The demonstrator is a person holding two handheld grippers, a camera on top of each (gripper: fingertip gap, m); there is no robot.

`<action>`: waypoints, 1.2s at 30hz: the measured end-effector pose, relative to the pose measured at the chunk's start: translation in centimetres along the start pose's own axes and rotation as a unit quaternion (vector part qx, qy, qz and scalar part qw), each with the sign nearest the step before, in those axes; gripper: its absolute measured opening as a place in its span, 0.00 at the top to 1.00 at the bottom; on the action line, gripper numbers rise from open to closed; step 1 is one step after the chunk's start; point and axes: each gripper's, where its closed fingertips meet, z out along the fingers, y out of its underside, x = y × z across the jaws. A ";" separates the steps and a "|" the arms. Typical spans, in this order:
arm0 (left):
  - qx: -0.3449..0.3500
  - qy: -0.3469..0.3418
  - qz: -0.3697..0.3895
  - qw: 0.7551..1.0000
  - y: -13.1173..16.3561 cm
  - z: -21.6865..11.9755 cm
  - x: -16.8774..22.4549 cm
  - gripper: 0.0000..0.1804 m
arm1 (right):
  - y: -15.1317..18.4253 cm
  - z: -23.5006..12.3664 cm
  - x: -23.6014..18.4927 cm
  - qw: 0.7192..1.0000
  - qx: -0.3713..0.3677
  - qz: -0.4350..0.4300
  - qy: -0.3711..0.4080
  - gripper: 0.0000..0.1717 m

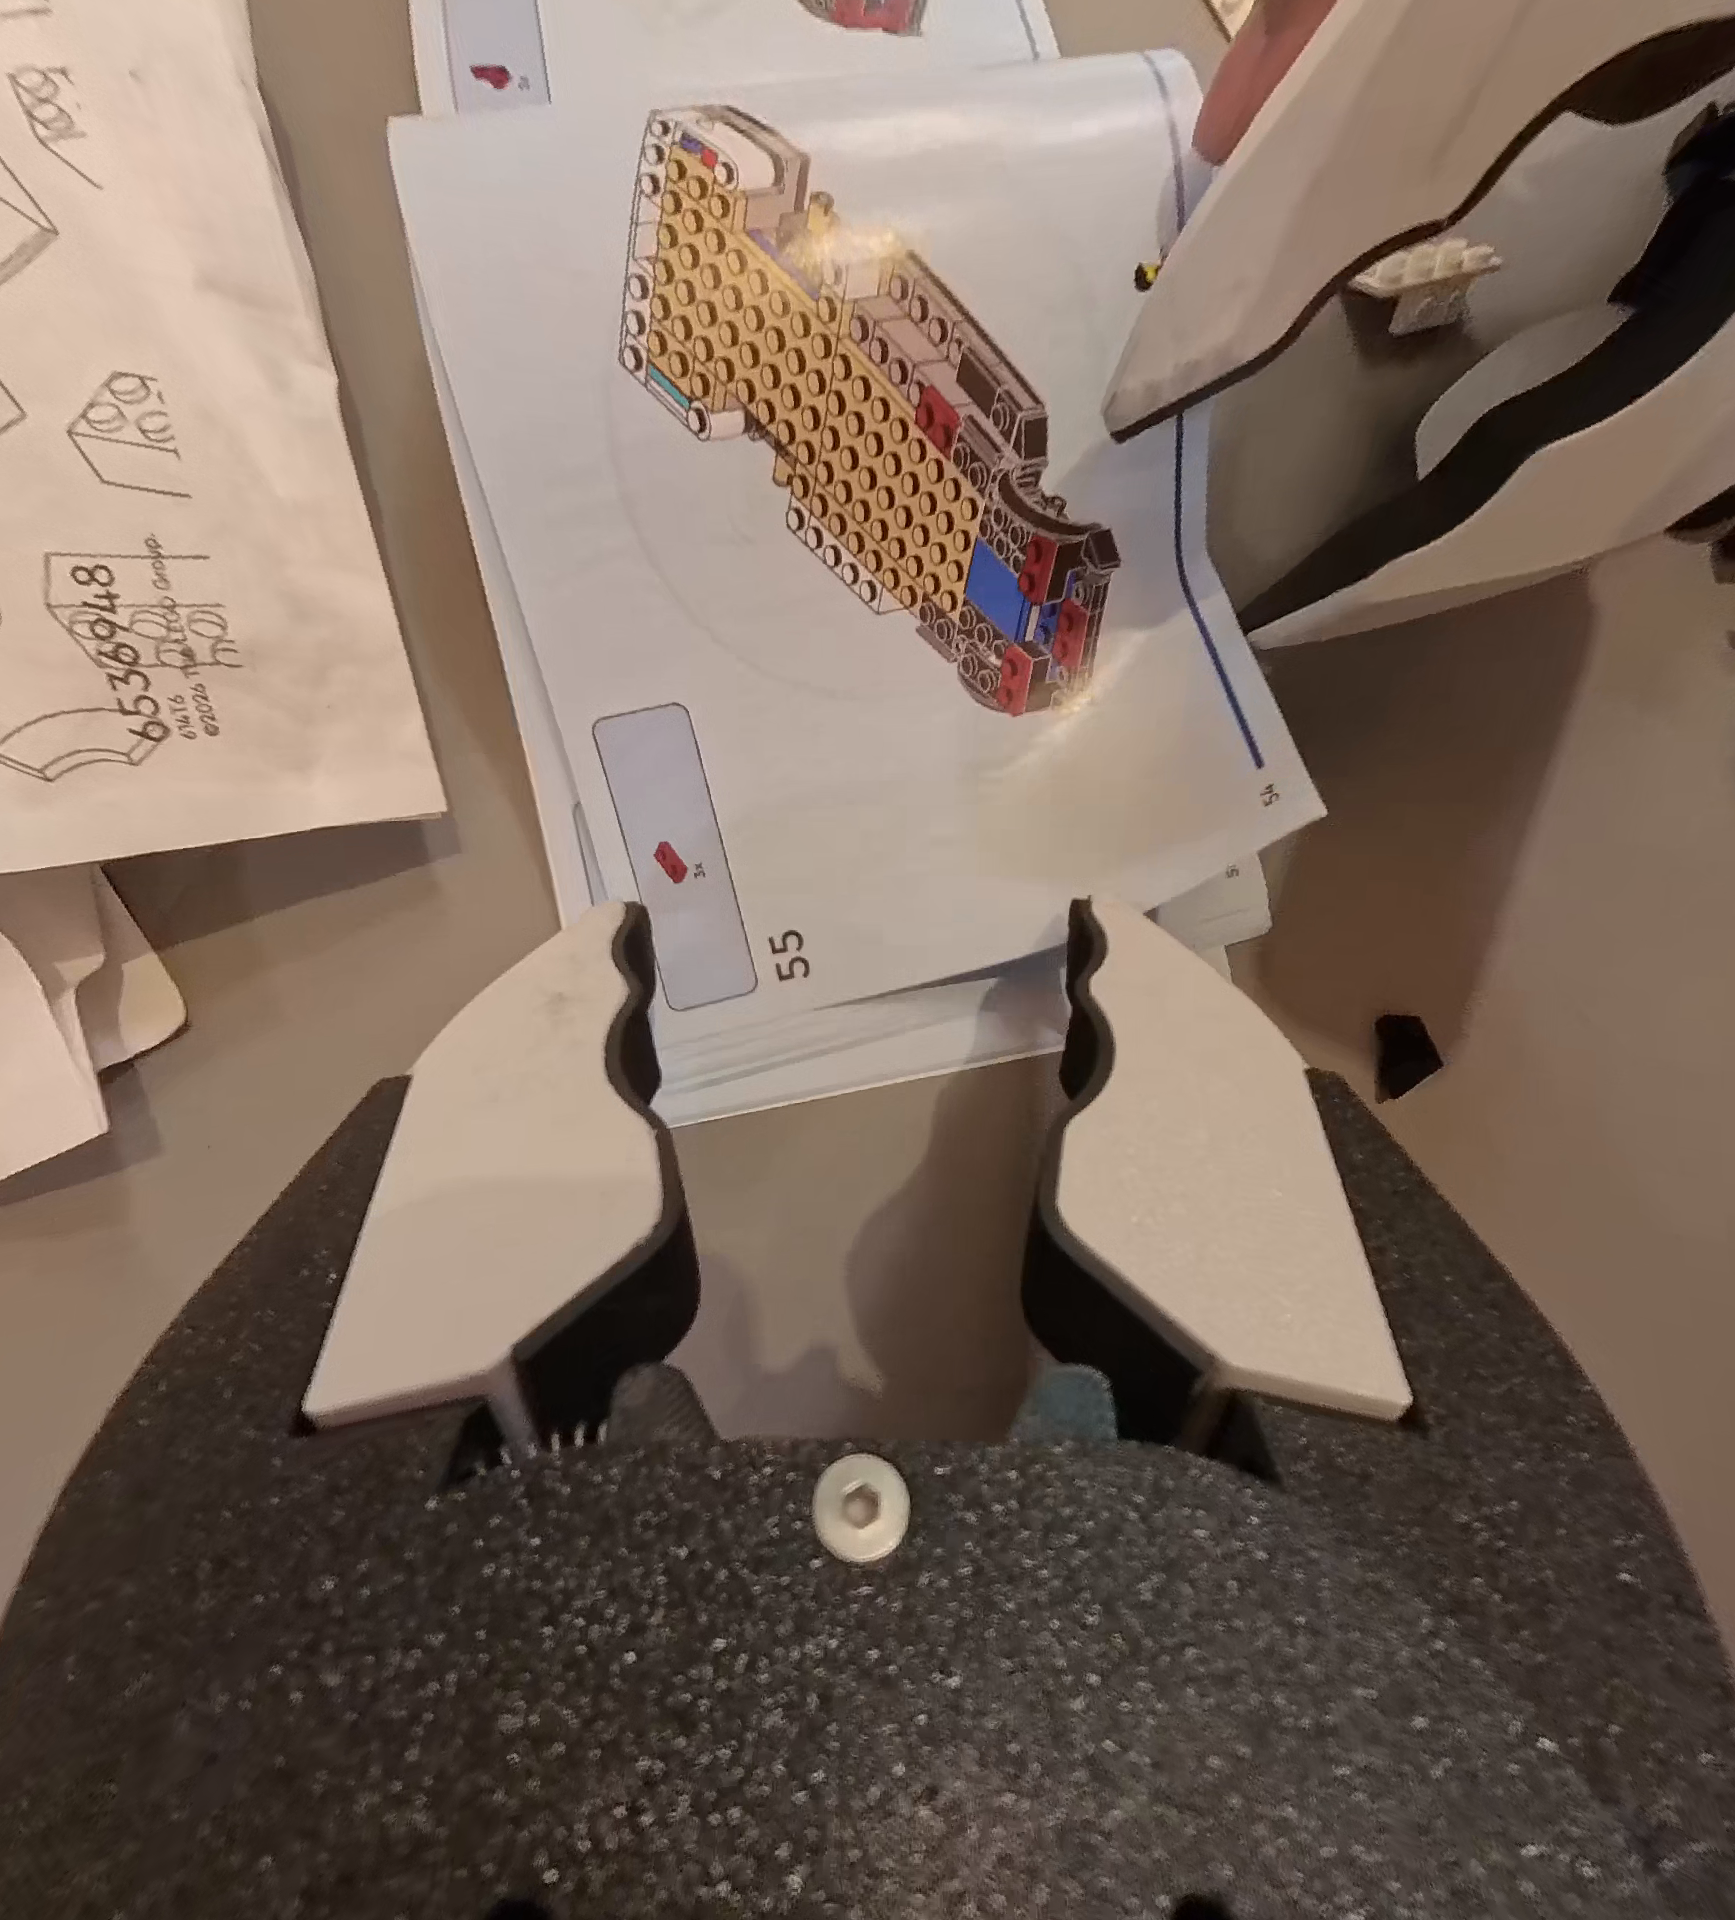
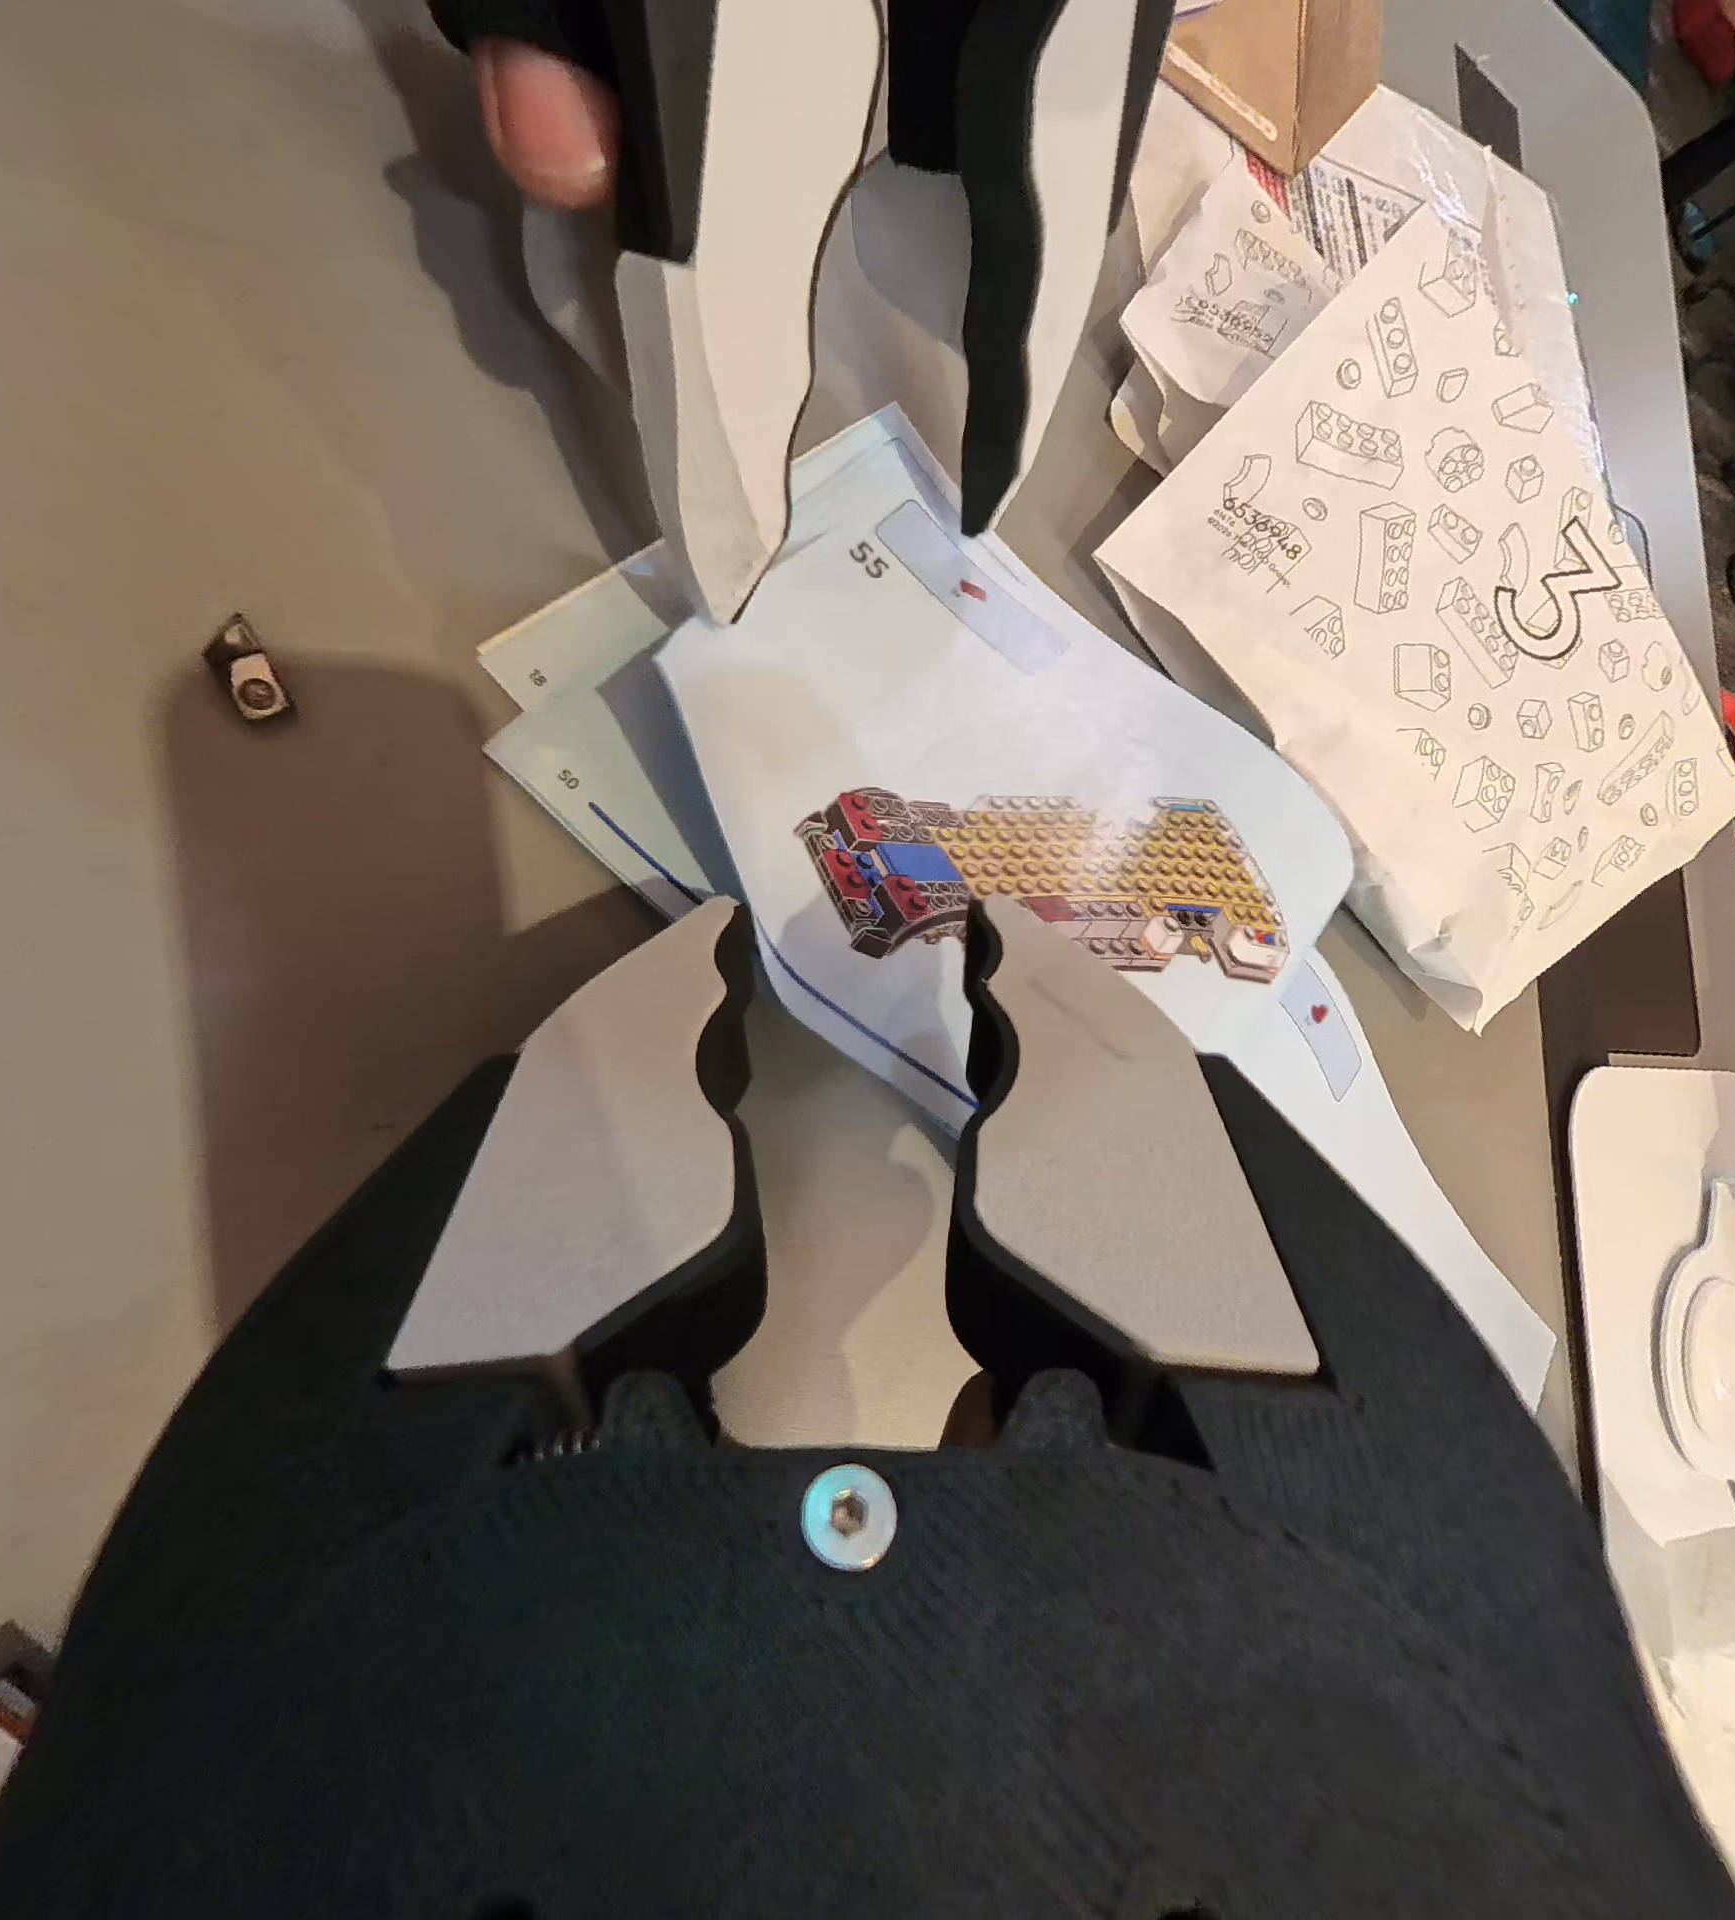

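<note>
An open building-instruction booklet lies on the beige table, and its top page shows a tan, red and blue brick model. My left gripper is open and empty, with its fingertips over the booklet's near edge. In the right wrist view it points down at the far end of the booklet. My right gripper is open and empty. The curled edge of the top page runs between its fingers, and the pads do not press on it. In the left wrist view it hovers over the booklet's right edge.
A white paper bag printed with brick outlines lies beside the booklet and also shows in the left wrist view. A small black piece and a small dark piece lie on the table. A white tray sits right, a cardboard box behind.
</note>
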 end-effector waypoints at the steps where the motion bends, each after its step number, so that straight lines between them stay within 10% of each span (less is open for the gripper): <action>1: 0.003 -0.002 -0.001 1.000 -0.1 -0.1 -0.1 0.58 | 0.0 0.0 0.1 1.000 -0.001 0.002 0.002 0.78; 36: 0.016 -0.028 -0.062 0.998 0.5 -0.4 -2.6 0.53 | -0.9 -1.2 1.9 0.998 0.033 0.000 0.053 0.94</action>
